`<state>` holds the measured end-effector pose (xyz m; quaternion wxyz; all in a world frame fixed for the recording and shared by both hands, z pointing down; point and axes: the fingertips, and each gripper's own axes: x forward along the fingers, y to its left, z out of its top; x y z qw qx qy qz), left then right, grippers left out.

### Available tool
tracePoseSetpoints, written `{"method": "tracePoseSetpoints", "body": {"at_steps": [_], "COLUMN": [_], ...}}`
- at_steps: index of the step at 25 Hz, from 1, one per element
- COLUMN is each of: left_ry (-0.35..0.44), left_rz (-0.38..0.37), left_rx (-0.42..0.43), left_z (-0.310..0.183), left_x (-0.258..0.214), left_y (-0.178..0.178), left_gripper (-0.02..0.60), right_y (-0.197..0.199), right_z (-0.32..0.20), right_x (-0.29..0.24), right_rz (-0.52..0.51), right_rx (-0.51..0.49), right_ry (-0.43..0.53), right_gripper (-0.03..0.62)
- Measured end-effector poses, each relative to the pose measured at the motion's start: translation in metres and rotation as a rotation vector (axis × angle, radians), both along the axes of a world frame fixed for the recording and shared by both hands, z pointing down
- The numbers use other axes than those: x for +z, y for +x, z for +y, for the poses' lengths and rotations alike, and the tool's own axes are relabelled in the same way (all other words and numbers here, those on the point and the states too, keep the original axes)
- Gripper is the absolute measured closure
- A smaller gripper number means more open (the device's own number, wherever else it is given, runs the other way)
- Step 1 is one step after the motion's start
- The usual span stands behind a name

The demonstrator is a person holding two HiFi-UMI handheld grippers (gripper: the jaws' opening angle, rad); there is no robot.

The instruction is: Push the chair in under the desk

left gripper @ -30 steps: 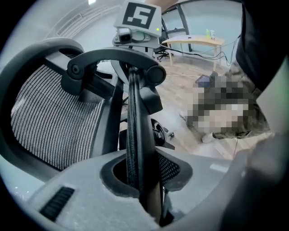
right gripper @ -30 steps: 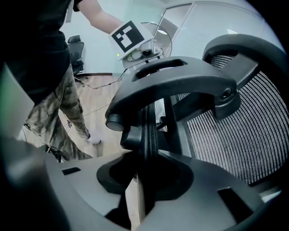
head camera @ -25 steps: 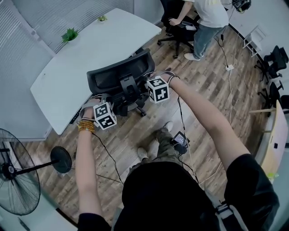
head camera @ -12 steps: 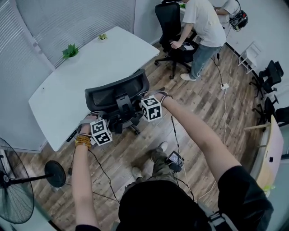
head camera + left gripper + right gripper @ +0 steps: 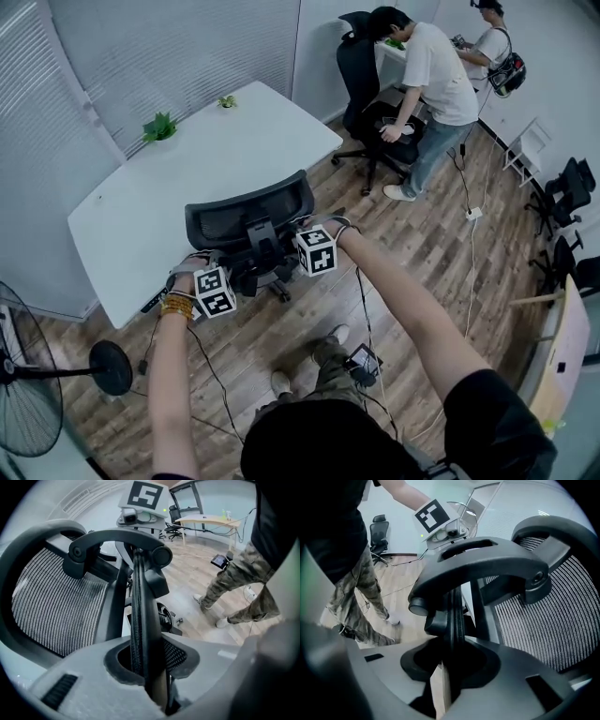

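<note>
A black mesh-backed office chair (image 5: 248,214) stands at the near edge of the white desk (image 5: 187,159), its back toward me. My left gripper (image 5: 208,274) is at the chair's left side and my right gripper (image 5: 302,238) at its right side. In the left gripper view the left gripper (image 5: 145,667) is shut on a thin black edge of the chair frame (image 5: 138,602), with the mesh back (image 5: 51,606) to its left. In the right gripper view the right gripper (image 5: 450,667) is shut on the matching frame edge (image 5: 453,616). The seat is hidden under the backrest.
A standing fan (image 5: 28,384) with a round base (image 5: 111,367) is at the left. Two small plants (image 5: 159,127) sit on the desk's far side. A person (image 5: 431,75) bends over another black chair (image 5: 370,89) beyond. Cables (image 5: 469,234) trail across the wood floor.
Both grippers and the chair have moved a little toward the desk. The head view has tipped up and shows more of the room beyond.
</note>
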<state>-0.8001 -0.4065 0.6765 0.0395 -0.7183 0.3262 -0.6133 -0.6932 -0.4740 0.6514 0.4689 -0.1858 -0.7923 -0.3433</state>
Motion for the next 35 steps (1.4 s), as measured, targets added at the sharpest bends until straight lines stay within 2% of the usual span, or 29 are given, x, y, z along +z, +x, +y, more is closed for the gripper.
{"method": "tracePoseSetpoints", "body": {"at_steps": [9,12,17,20,23,24,26,27,29,31,35], "left_ry": [-0.007,0.036,0.064,0.102,0.03,-0.024,-0.141,-0.185,-0.222,-0.173,0.062], "left_rz": [0.003,-0.028,-0.07,-0.119,-0.095,-0.072,-0.016,0.003,0.015,0.036,0.193], "left_rx": [-0.013,0.005,0.011,0.017,0.002,-0.008,-0.03,-0.038,-0.045,-0.052,-0.113], "left_z": [-0.015,-0.019,-0.012,-0.016,-0.009,-0.005,0.001,0.004,0.01,0.012,0.012], "left_x": [-0.002,-0.002,0.0,0.0,0.007,0.011,0.012,0.01,0.001,-0.013,-0.067], "left_y": [-0.004,-0.01,-0.012,-0.016,-0.018,-0.015,-0.009,-0.008,-0.011,-0.013,-0.003], "left_gripper": [0.488,0.489,0.492,0.499,0.496,0.471,0.355,0.328,0.324,0.311,0.335], "right_y": [-0.002,-0.007,-0.006,-0.006,-0.008,-0.006,-0.001,0.0,-0.001,-0.002,0.001], "right_z": [-0.016,-0.017,-0.009,-0.009,-0.006,-0.007,-0.012,-0.015,-0.014,-0.009,0.0], "right_x": [-0.002,-0.002,0.001,-0.001,0.002,0.001,-0.01,-0.019,-0.035,-0.048,-0.074], "right_rz": [-0.001,-0.003,0.035,0.045,0.067,0.086,0.116,0.117,0.077,-0.017,-0.276], "right_rx": [-0.007,0.002,0.038,0.048,0.056,0.052,0.042,0.044,0.074,0.121,0.29], "right_ry": [0.013,0.026,0.022,0.063,0.114,0.137,0.197,0.214,0.205,0.179,0.139], "right_gripper": [0.485,0.486,0.484,0.465,0.463,0.452,0.452,0.438,0.433,0.433,0.457]}}
